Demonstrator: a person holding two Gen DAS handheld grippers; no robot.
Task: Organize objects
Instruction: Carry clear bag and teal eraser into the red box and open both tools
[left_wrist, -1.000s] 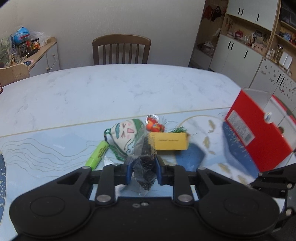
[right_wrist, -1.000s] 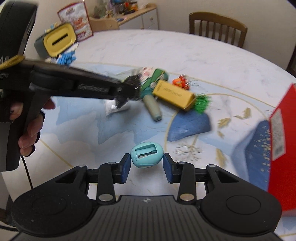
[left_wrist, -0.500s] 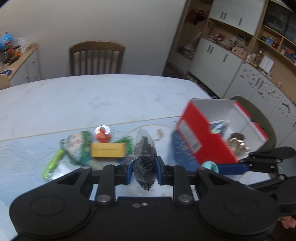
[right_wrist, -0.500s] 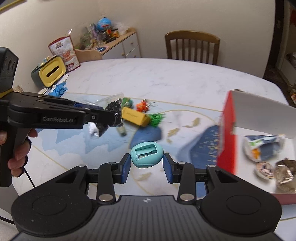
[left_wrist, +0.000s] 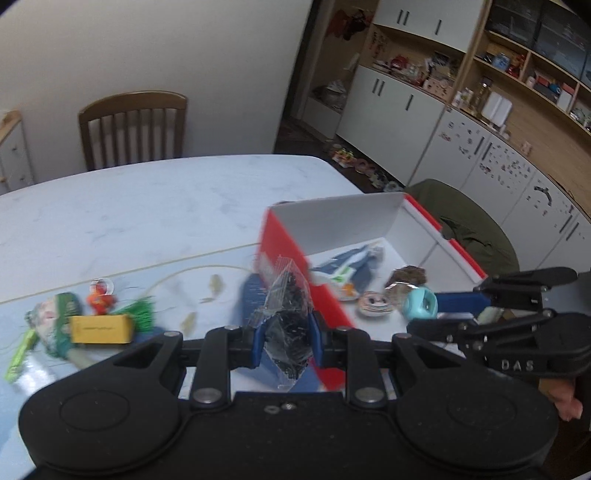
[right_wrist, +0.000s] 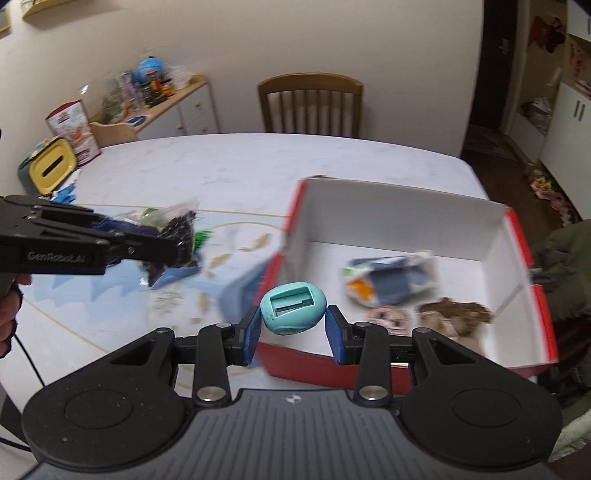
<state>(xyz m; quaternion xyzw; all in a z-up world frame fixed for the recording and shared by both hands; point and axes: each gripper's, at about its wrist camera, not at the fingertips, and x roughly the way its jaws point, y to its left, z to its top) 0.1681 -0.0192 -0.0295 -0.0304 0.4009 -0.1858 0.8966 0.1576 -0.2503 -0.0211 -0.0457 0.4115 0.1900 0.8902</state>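
Observation:
My left gripper (left_wrist: 287, 338) is shut on a clear plastic bag of small black pieces (left_wrist: 288, 314), held in the air just left of the red box (left_wrist: 291, 251). The same bag (right_wrist: 177, 232) shows in the right wrist view at the tip of the left gripper (right_wrist: 173, 247). My right gripper (right_wrist: 293, 326) is shut on a teal egg-shaped object (right_wrist: 293, 308) above the near left corner of the red box (right_wrist: 532, 295). That teal object (left_wrist: 419, 302) hangs over the box interior in the left wrist view. Inside the box lie a blue and white packet (right_wrist: 388, 277), a round badge (right_wrist: 389, 317) and a brown packet (right_wrist: 454, 314).
On the blue mat (left_wrist: 207, 291) to the left lie a yellow box (left_wrist: 99, 328), a green tassel (left_wrist: 140, 314), an orange charm (left_wrist: 99, 299), a patterned pouch (left_wrist: 48, 317) and a green marker (left_wrist: 20, 354). A wooden chair (right_wrist: 310, 103) stands behind the table. A yellow-lidded container (right_wrist: 48, 170) sits far left.
Both grippers have swung right toward the red box with their loads. The teal object now hangs over the box's near corner, and the bag has come up beside the box's left wall.

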